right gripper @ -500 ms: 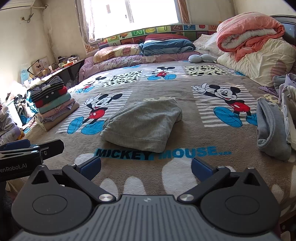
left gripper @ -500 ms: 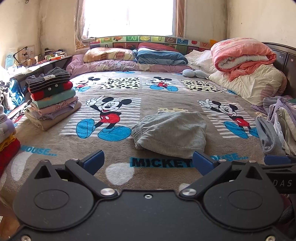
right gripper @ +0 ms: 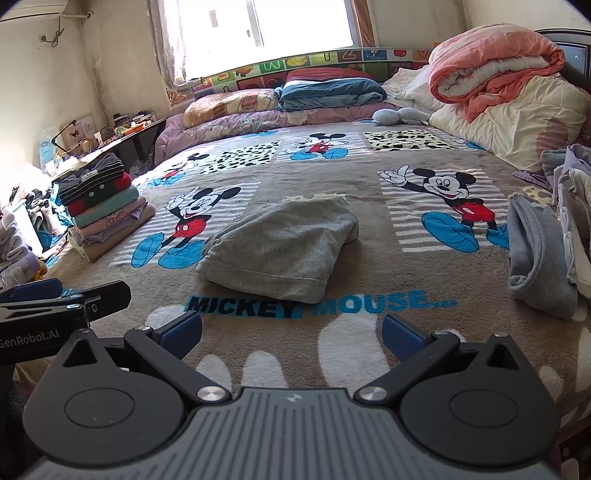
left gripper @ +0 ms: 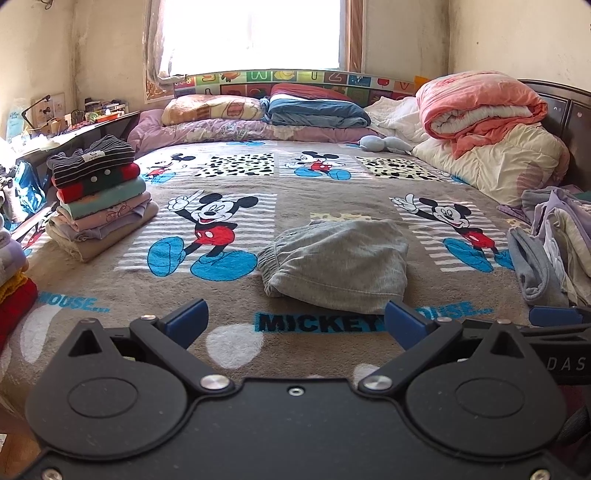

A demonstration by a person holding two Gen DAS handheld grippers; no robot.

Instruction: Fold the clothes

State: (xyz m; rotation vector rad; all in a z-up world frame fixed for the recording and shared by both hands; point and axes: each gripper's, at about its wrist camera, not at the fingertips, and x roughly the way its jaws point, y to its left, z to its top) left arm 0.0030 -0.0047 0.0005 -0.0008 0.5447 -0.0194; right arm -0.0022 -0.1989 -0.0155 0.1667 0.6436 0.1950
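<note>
We hold both tongs low over the near edge of the bed, and the folded grey garment (left gripper: 338,266) serves as our landmark. It lies flat on the Mickey Mouse blanket (left gripper: 229,177), its near hem just touching the printed "MICKEY" lettering.

Our left tongs (left gripper: 295,321) hang in front of the grey garment, on its near side, apart from it, with the blue fingertips (left gripper: 186,319) spread wide and nothing between them. Our right tongs (right gripper: 291,330) also sit on the near side of the garment, clear of it, jaws spread wide and empty. In the right wrist view the left tongs show at the left edge, nearer to us than the garment.

To the left of the grey garment, well apart, stands a neat stack of folded clothes (left gripper: 96,195), a dark striped piece on top. To the right of the garment, near the bed's edge, lies a loose heap of unfolded clothes (left gripper: 554,236), with a crumpled grey piece (right gripper: 535,251) at its near side. Beyond the garment, toward the window (left gripper: 255,33), pillows (left gripper: 210,109) and a blue folded cover (left gripper: 317,110) lie across the head of the bed, and a rolled pink quilt (left gripper: 480,103) sits on cream bedding beyond and to the right. A cluttered desk (left gripper: 74,125) stands beyond the folded stack, to the far left of the garment.
</note>
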